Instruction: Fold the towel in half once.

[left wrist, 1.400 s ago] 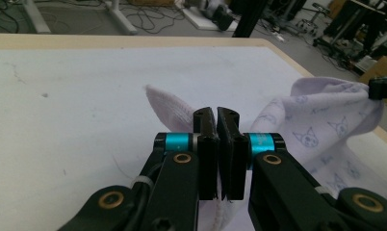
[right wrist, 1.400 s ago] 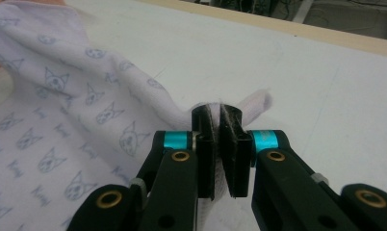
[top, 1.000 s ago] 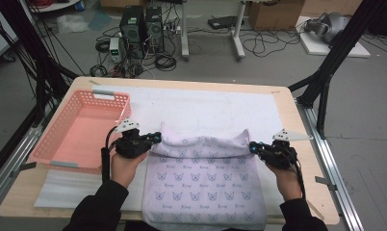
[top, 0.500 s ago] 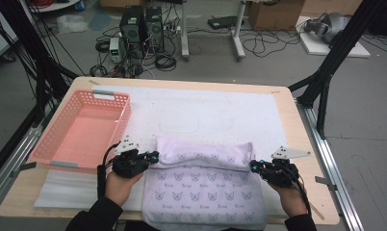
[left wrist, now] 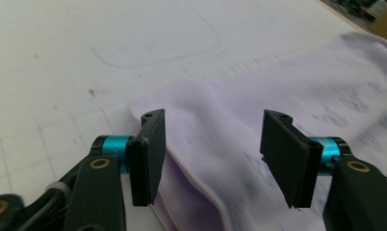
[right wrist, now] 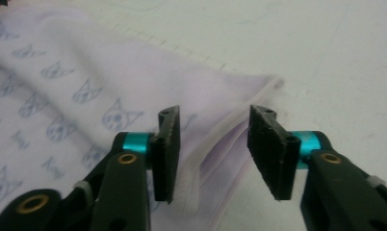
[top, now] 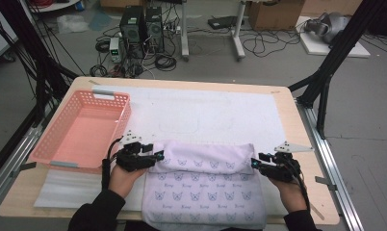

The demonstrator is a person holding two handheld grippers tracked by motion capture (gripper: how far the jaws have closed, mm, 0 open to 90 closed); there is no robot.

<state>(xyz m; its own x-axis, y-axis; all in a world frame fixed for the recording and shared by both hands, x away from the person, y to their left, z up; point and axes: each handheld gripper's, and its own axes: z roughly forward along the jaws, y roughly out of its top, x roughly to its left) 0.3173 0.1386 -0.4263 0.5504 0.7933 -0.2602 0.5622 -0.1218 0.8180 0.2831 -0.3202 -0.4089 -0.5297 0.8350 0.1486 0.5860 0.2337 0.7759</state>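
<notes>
Item one — a pale lilac cloth (top: 203, 185) printed with small cat faces, lying at the lower centre of the high view on the white mat (top: 206, 113) that covers the wooden table (top: 304, 144). Its far edge is folded over toward the person, so a doubled band runs across the top of the cloth.

Item two — left gripper (top: 156, 156), at the lower left of the high view, held in the person's left hand (top: 122, 175) against the left end of the fold. In the left gripper view the cloth's folded corner (left wrist: 201, 144) lies between the jaws, which stand apart and do not press on it; they have just been opening.

Item three: right gripper (top: 253, 164), at the lower right of the high view, held in the right hand (top: 287, 185) at the right end of the fold. In the right gripper view the layered edge of the cloth (right wrist: 215, 144) sits between the jaws; these too are apart, having just been opening, and the pads are clear of the fabric.

Item four: a pink plastic basket (top: 54, 144), at the left of the high view, just beside the left gripper and apart from the cloth.
</notes>
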